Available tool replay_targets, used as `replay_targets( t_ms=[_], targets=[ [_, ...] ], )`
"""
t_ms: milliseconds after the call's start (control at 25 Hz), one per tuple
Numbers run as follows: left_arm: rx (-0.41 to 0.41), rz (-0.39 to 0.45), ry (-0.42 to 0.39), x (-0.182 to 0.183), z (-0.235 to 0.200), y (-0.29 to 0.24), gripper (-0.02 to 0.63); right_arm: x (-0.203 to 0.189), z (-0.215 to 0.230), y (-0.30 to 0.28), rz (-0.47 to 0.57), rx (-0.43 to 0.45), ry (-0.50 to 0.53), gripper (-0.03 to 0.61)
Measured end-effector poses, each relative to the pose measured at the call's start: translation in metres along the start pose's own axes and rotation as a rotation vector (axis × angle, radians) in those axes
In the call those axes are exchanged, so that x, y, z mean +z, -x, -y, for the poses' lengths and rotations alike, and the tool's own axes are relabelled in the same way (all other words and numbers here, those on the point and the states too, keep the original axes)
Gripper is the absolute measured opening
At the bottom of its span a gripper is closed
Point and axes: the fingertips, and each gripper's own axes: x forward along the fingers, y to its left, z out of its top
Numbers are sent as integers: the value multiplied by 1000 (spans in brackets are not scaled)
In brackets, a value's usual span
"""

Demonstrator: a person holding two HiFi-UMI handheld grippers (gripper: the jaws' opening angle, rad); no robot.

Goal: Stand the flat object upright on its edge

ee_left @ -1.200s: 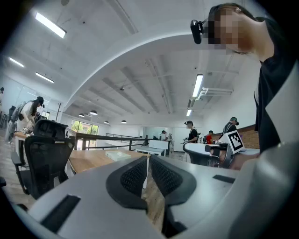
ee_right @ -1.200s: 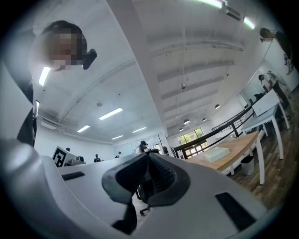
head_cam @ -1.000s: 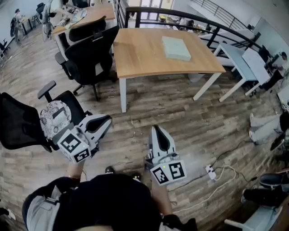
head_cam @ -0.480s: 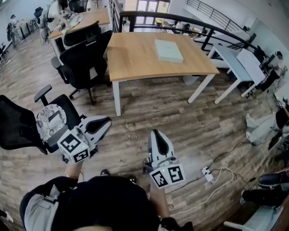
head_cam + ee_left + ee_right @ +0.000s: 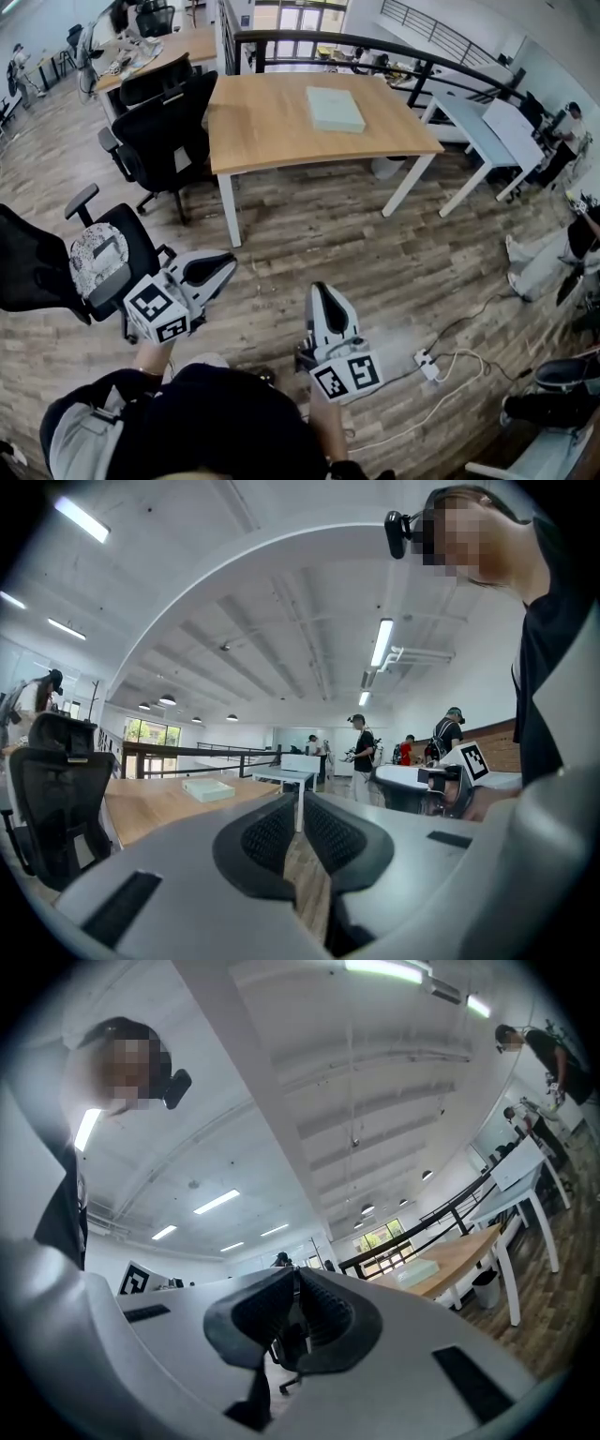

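Observation:
The flat object is a pale green slab [image 5: 335,109] lying flat on the wooden table [image 5: 272,127] far ahead. It also shows in the left gripper view as a pale slab [image 5: 208,789] and in the right gripper view as a slab on the tabletop [image 5: 427,1272]. My left gripper [image 5: 225,265] and right gripper [image 5: 319,290] hang over the wood floor, well short of the table. Both are shut with nothing between the pads, as the left gripper [image 5: 298,803] and the right gripper [image 5: 296,1274] show in their own views.
Black office chairs [image 5: 155,131] stand at the table's left. A chair with a patterned cushion [image 5: 94,258] sits close on my left. A power strip with cables [image 5: 427,364] lies on the floor to the right. A white table [image 5: 492,127] and seated people [image 5: 544,262] are further right.
The person has walked a little toward the wooden table, carrying both grippers forward. The table has slid left in the view. Both grippers have stayed shut and empty.

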Motion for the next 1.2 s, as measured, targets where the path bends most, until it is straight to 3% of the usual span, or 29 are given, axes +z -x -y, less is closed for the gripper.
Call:
replay_targets(
  t_ms=[280, 480, 840, 1200],
  targets=[
    [8, -23, -10, 0, 0, -14, 40, -9, 19, 3, -43, -17, -15, 32],
    [-18, -19, 19, -2, -11, -36, 40, 0, 32, -1, 4, -25, -51, 32],
    [-128, 8, -30, 8, -29, -111, 40, 19, 85, -26, -18, -111, 56, 32],
    [-141, 6, 0, 10, -74, -152, 40, 18, 110, -75, -68, -103, 150, 32]
  ],
)
